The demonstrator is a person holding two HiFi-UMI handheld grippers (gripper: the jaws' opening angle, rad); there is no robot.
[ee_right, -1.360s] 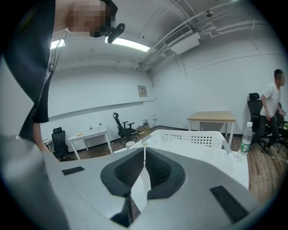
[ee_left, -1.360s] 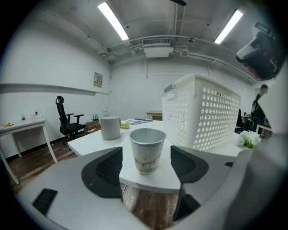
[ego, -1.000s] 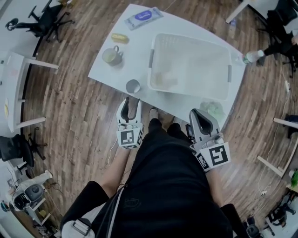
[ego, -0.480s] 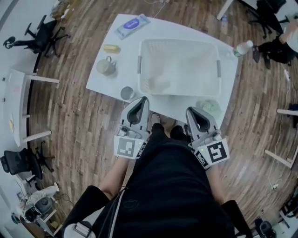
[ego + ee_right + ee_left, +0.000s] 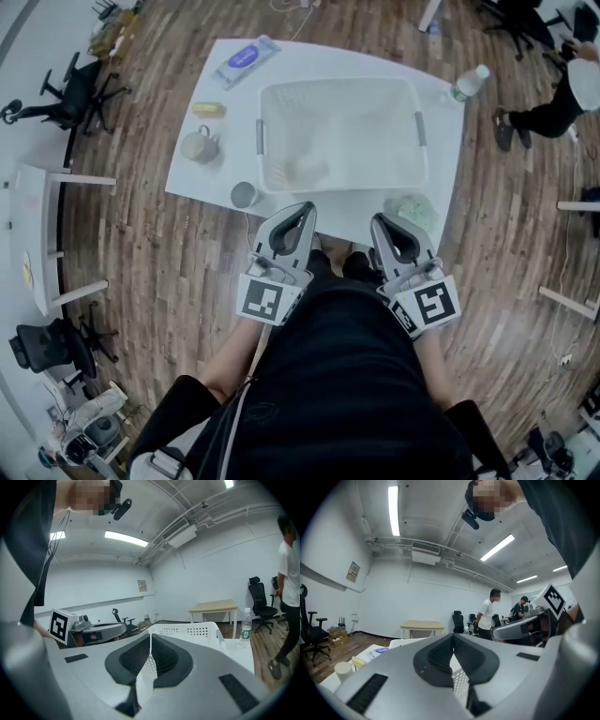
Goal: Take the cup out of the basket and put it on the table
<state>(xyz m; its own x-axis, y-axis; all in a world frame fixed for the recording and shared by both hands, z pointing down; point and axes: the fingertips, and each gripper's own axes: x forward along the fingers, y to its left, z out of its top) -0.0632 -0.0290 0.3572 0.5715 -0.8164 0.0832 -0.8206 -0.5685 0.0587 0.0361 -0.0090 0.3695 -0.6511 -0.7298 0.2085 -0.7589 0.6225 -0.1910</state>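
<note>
**Left tool shut and drawn clear of the cup**

Since a second earlier, the left tool (image 5: 301,210) had gone from half open to fully closed. It had also moved from just below the cup (image 5: 245,194) to a spot further right, alongside the right tool (image 5: 382,223). Its pads met at the tip with nothing between them, and only a thin wedge of basket mesh showed through lower down. The right tool looked the same, pads together and empty.

Both tools were held at the near edge of the counter (image 5: 328,214), in front of the person's dark clothing and pointing toward the basket (image 5: 412,141).

The cup stood upright on the counter outside the basket, just beside its near left corner and apart from both tools.

Further back on the left were a mug (image 5: 199,145), a small yellow item (image 5: 208,110) and a pack of wipes (image 5: 242,61). A pale object (image 5: 305,172), too blurred to name, lay inside the basket's near left corner. A crumpled greenish bag (image 5: 410,208) sat near the right tool, and a bottle (image 5: 469,82) stood at the far right corner. Another person (image 5: 562,94) was on the wood floor beyond the counter.
</note>
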